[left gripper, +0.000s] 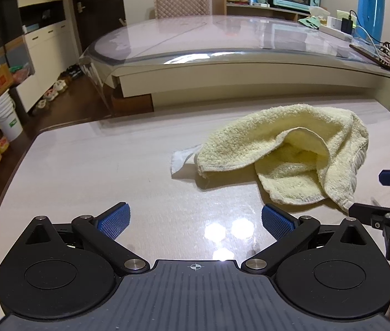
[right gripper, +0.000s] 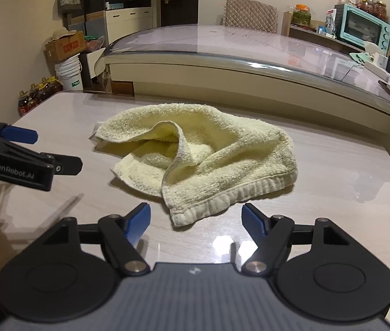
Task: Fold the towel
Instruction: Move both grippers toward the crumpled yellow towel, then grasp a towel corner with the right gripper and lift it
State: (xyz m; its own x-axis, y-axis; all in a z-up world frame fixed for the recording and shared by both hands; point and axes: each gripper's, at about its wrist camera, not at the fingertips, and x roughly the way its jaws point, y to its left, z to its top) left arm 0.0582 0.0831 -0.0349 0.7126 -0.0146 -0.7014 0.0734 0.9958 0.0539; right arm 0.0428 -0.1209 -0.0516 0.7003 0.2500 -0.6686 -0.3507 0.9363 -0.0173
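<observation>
**Crumpled towel ahead of both grippers, right one nearer**

The pale yellow terry-cloth towel (right gripper: 195, 154) lies in a loose, rumpled heap on the glossy beige tabletop (right gripper: 332, 182), not flat and not squared. It sits mid-frame in the right wrist view and right of centre in the left wrist view (left gripper: 283, 151).

The right gripper (right gripper: 196, 220) has its blue-padded jaws spread wide, holding nothing. The towel's ribbed hem corner hangs just ahead of the gap between them, low centre of that frame. The left gripper (left gripper: 195, 220) is likewise spread and empty. From it the towel lies ahead and to the right, with bare table straight in front. So the right gripper is judged the nearer. It also shows at the right edge of the left view (left gripper: 382, 201), just beside the towel's near corner.

Long axis: in the right view the heap runs roughly from upper left to lower right, the ribbed hem band along the lower right edge. One flap is turned up in the middle, its stitched edge curling toward the camera. A small white tag or cloth corner (left gripper: 183, 160) pokes out at the heap's left end.

The heap shows no neat fold. Judged: any grasp would call for the near hem corner on the right and the tag end for the left.
</observation>
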